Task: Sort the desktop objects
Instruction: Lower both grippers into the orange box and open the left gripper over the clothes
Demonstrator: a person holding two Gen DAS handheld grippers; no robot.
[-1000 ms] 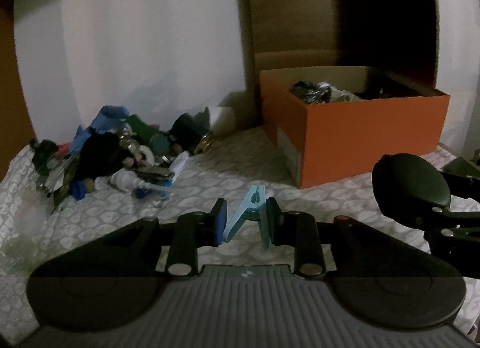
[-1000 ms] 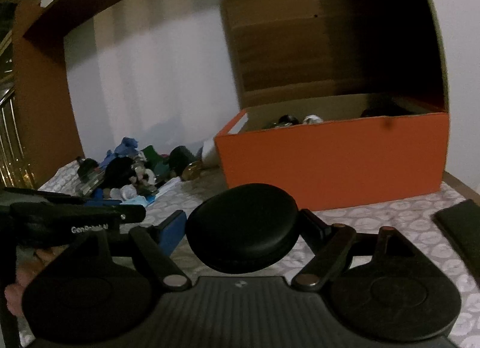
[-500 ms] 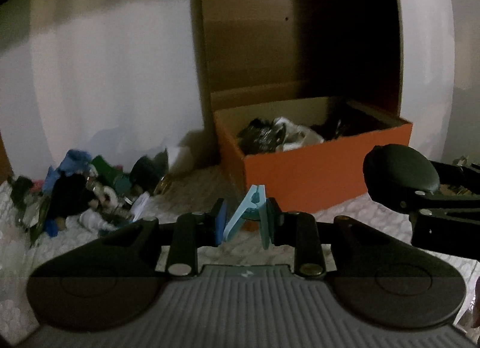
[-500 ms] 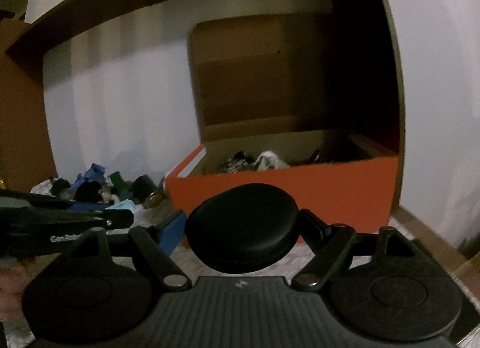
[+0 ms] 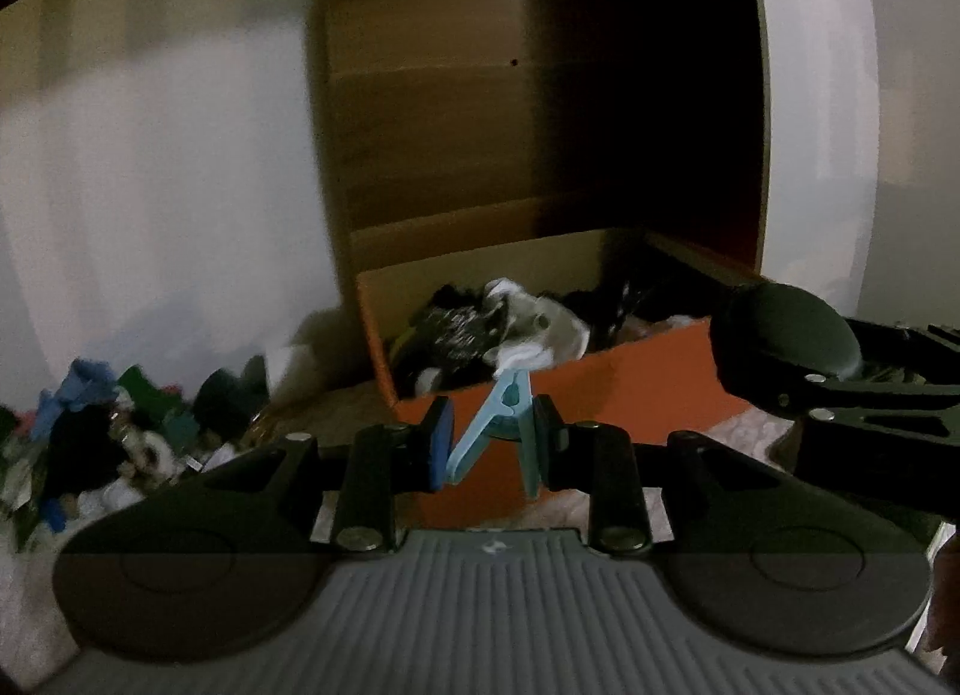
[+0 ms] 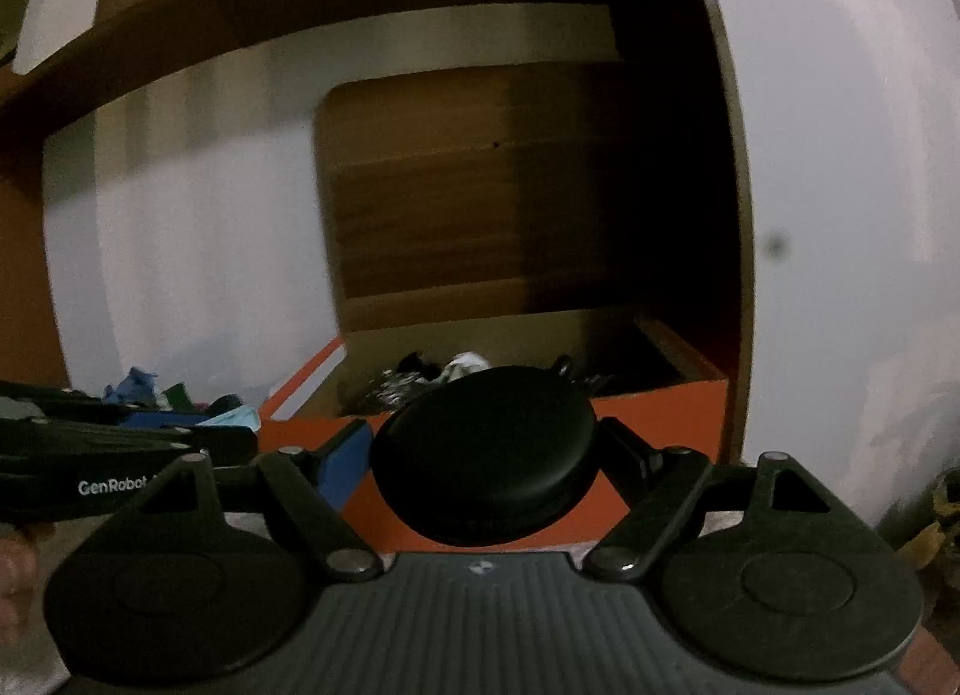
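A: How is the left gripper (image 5: pixel 492 443) shown?

B: Its jaws are drawn in narrow, and a light-blue clothes peg (image 5: pixel 501 425) is clamped between the 2 pads. The peg is held tilted, its legs spread downward and its closed tip raised in front of the near edge of the orange box (image 5: pixel 600 389).

A: And the right gripper (image 6: pixel 486 455)?

B: Its jaws are set wide, and a round black case (image 6: pixel 486 455) is gripped between them, a pad being pressed to each side. In the left wrist view the same case (image 5: pixel 786 341) is seen at the right, level with the box's rim and just beside its right corner.

A: What is seen beyond the grippers?

B: The orange box is presented open, with its brown cardboard lid (image 5: pixel 456 113) raised upright behind it. Dark and white items (image 5: pixel 498 329) are heaped inside; they are too blurred to be identified singly. To the left of the box, a pile of mixed objects (image 5: pixel 120 425) is spread on a pale patterned tablecloth (image 5: pixel 24 623), with blue, green and black pieces among them. A white wall (image 5: pixel 168 203) is seen behind the pile.

A: Is any part of the person visible?

B: Part of a hand (image 6: pixel 15 569) is glimpsed at the lower left edge of the right wrist view.
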